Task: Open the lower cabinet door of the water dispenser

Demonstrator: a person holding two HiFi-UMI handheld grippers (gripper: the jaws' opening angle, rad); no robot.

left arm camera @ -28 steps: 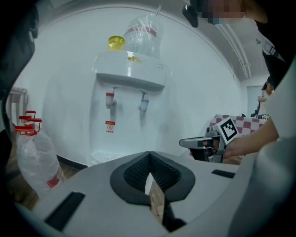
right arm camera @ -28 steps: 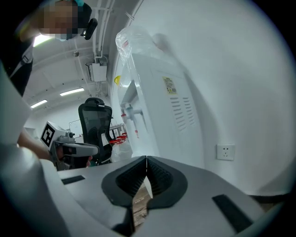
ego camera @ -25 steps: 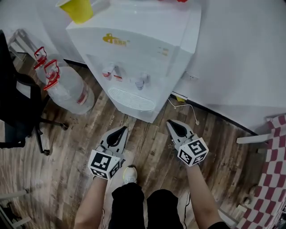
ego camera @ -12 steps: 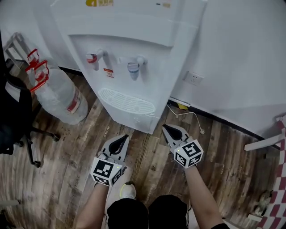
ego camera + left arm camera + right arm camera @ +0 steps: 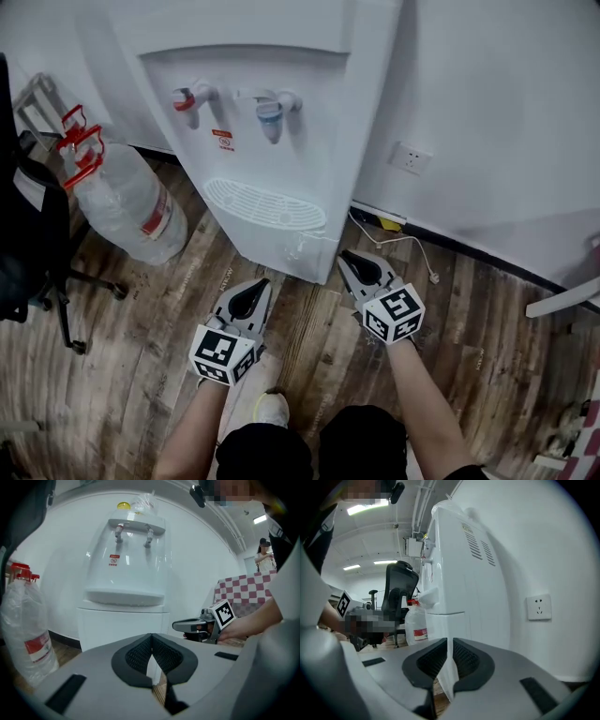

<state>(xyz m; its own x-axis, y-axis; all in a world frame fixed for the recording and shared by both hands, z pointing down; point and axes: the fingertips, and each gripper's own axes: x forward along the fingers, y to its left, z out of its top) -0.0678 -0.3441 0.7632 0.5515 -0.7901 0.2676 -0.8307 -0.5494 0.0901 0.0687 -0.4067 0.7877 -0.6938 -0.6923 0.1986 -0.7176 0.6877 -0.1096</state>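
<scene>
The water dispenser (image 5: 272, 122) is seen at the upper centre of the head view, its lower cabinet door (image 5: 117, 627) closed (best seen in the left gripper view). A water bottle (image 5: 127, 202) is stood at its left. Below, the left gripper (image 5: 255, 291) and right gripper (image 5: 354, 262) are held near it, jaws closed together with nothing between them.

White floor-standing water dispenser (image 5: 272, 141) against wall, on wood-plank floor (image 5: 141, 375); clear plastic water jug (image 5: 127, 202) just left of it; black swivel office chair (image 5: 33, 234) further left; white wall socket (image 5: 411, 157) right of dispenser, white cable (image 5: 398, 242) on floor beneath; left tongs (image 5: 261, 283) and right tongs (image 5: 345, 255) before dispenser base, side by side, apart
</scene>
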